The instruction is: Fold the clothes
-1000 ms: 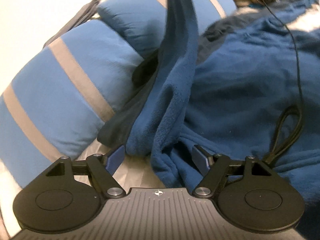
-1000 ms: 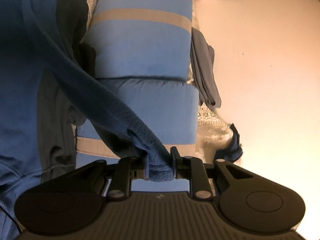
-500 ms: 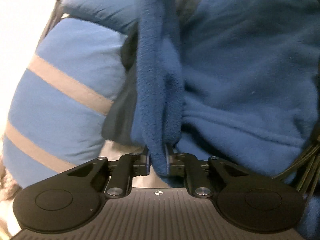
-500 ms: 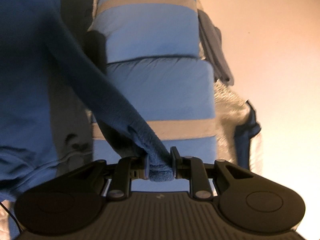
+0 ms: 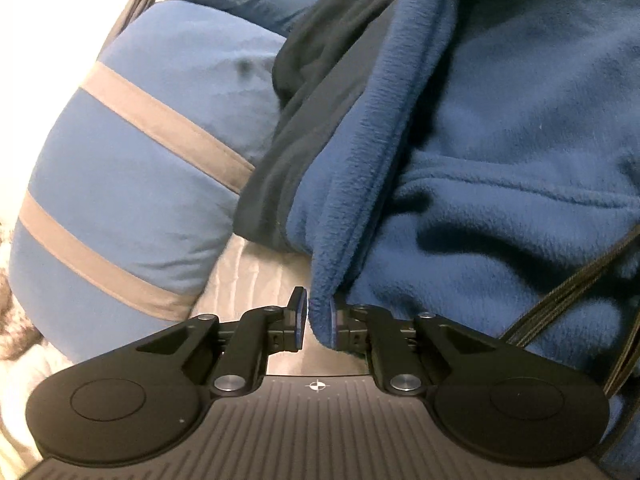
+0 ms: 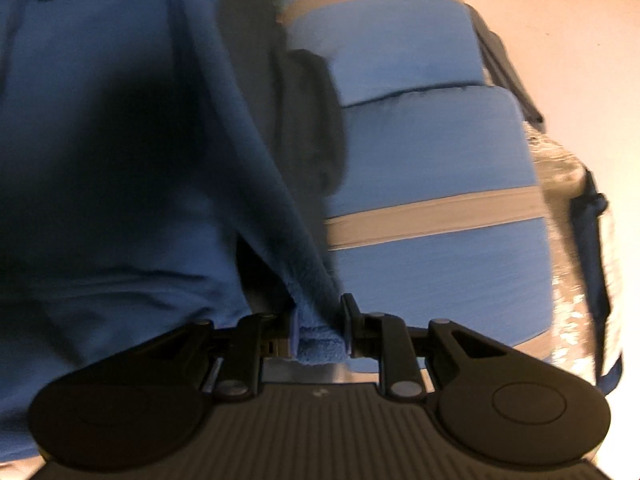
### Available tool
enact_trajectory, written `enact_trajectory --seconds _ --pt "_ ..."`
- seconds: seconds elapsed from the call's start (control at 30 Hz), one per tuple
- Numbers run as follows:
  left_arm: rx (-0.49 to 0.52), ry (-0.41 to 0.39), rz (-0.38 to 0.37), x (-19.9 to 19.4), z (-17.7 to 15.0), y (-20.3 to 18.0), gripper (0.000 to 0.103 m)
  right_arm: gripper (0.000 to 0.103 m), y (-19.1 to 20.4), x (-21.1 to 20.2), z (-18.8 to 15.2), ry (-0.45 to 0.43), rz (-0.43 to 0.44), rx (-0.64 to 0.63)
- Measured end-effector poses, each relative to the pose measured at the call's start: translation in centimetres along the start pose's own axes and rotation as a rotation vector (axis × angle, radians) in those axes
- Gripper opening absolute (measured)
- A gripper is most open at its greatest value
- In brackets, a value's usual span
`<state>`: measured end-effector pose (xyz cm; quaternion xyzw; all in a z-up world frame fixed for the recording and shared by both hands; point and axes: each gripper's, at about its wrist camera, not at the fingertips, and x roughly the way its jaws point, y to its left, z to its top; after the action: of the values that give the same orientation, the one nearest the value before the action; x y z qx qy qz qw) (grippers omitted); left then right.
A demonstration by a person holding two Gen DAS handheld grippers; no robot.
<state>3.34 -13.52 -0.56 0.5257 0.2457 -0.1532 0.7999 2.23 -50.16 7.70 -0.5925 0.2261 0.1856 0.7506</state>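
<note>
My left gripper (image 5: pixel 316 322) had just clamped its fingers on the soft blue fleece garment (image 5: pixel 500 128) hem; the right gripper (image 6: pixel 320 330) already pinched another edge, beside the blue striped pillows (image 5: pixel 132 184) on the bed, ready for folding.

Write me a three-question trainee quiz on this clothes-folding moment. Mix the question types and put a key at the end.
1. True or false: the left gripper has its jaws shut on an edge of the blue fleece garment.
2. What is clamped in the right gripper? A) a grey stripe of the pillow B) a bunched edge of the blue fleece garment C) nothing
3. Fill in: in the left wrist view, the blue pillow with grey stripes lies to the ____ of the fleece.

Key: 1 true; 2 B; 3 left
</note>
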Motion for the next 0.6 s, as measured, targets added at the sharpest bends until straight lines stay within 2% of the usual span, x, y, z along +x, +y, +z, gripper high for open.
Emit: enact_trajectory --seconds 0.27,0.43,0.6 --pt "-0.085 0.003 -0.066 0.4 -0.8 1.0 0.014 0.021 5.7 -1.6 -1.8 -0.019 0.093 0.032" --pt "-0.077 0.007 -0.065 0.4 -1.8 0.6 0.015 0.018 8.3 -2.0 -2.4 -0.017 0.147 0.055" --pt "-0.091 0.022 -0.076 0.5 -1.1 1.2 0.015 0.016 9.6 -2.2 -2.5 0.004 0.215 0.073"
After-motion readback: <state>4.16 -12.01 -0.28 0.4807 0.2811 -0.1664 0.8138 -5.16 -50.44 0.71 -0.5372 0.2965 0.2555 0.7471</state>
